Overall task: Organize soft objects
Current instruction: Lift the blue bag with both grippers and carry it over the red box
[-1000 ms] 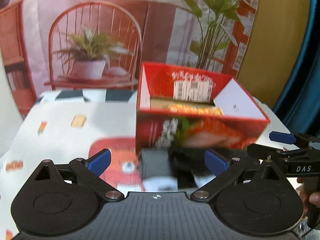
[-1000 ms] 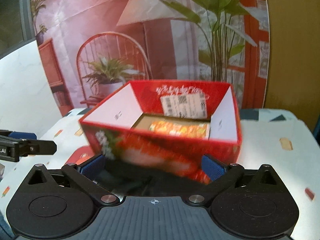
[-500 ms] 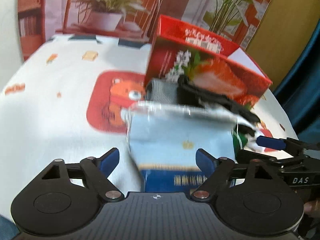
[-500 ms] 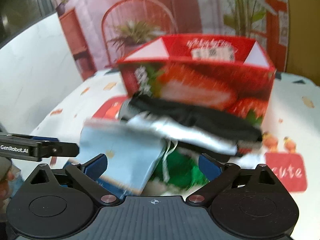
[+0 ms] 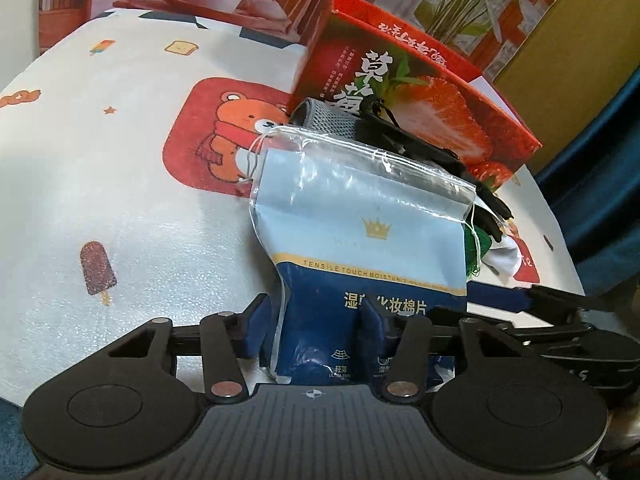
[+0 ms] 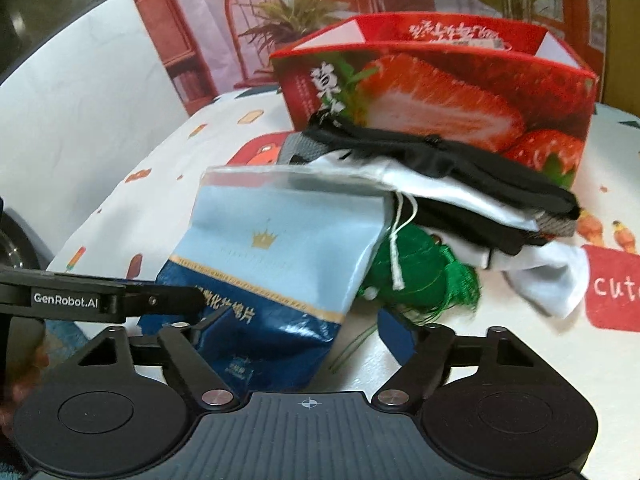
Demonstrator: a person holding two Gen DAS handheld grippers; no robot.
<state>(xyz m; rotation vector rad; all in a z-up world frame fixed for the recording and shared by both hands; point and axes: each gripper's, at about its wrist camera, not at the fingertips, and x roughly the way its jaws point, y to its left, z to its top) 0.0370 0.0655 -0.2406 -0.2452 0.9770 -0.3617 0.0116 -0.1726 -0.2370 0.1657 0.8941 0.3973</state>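
While the left tool [image 5: 310,330] pinches one blue pouch [image 5: 360,240] — right tool [image 6: 296,328] agape, one red box [image 6: 440,92] behind.

The cartoon-printed tablecloth [image 5: 120,184] carries a strawberry box [image 5: 420,92] and a heap of soft goods [image 6: 420,208].

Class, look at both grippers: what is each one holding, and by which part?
The left gripper pinches the cotton-pad pouch by its dark blue bottom end. The right gripper is open, holding nothing.
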